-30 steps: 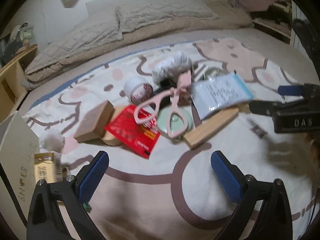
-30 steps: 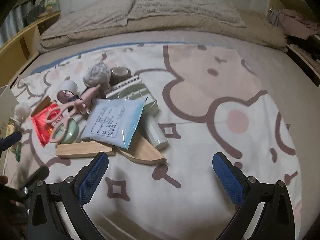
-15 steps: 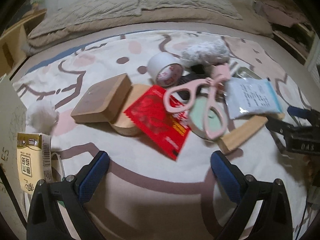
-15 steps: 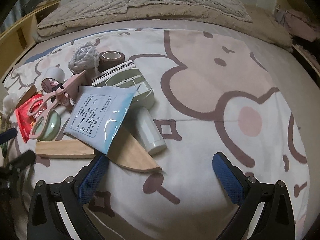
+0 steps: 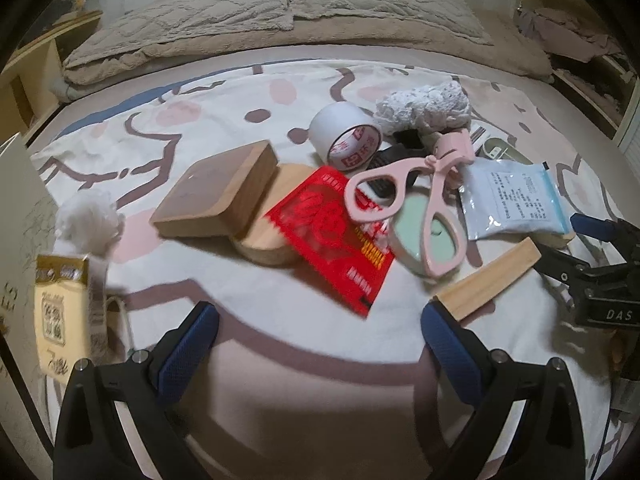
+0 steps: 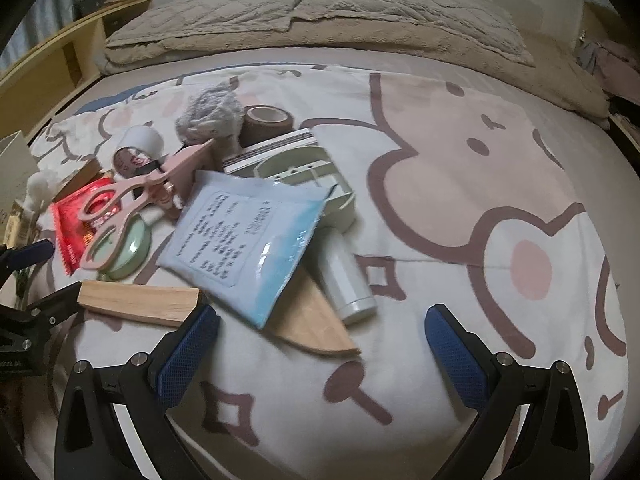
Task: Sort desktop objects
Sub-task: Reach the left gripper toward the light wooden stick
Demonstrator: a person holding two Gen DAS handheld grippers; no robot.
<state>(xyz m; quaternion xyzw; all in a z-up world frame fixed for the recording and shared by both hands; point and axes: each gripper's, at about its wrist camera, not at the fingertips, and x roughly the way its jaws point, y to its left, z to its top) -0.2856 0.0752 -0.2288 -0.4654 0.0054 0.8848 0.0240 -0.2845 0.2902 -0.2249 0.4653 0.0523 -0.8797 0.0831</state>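
- Your left gripper (image 5: 320, 320) is spread wide and holds nothing; it hangs low over the blanket (image 5: 280, 380), just short of the red packet (image 5: 332, 236).
- Your right gripper (image 6: 318, 322) is just as wide and just as empty, with one blue pad (image 6: 188, 344) near the end of the wooden bar (image 6: 136, 302).
- The heap to be sorted lies in the middle of the bed, on the patterned blanket, between both tools.
- I judge you are picking a first item. Take what lies on top and free: the bar looks the simplest.
- Come at the bar across its narrow width, low and level, so the pads close on wood and not cloth.
- Leave the pink scissors (image 5: 416, 216) until later; they rest across the green round dish (image 5: 424, 236) and the packet, and could drag both.
- The blue-white pouch (image 6: 244, 244) overlaps a pointed wooden piece (image 6: 316, 328) and a white cylinder (image 6: 346, 276); lift it straight up.
- Count: two tape rolls, one white (image 5: 348, 136), one brown (image 6: 266, 122); four wooden pieces, including the square block (image 5: 216, 192); one pair of scissors; one packet; one pouch.
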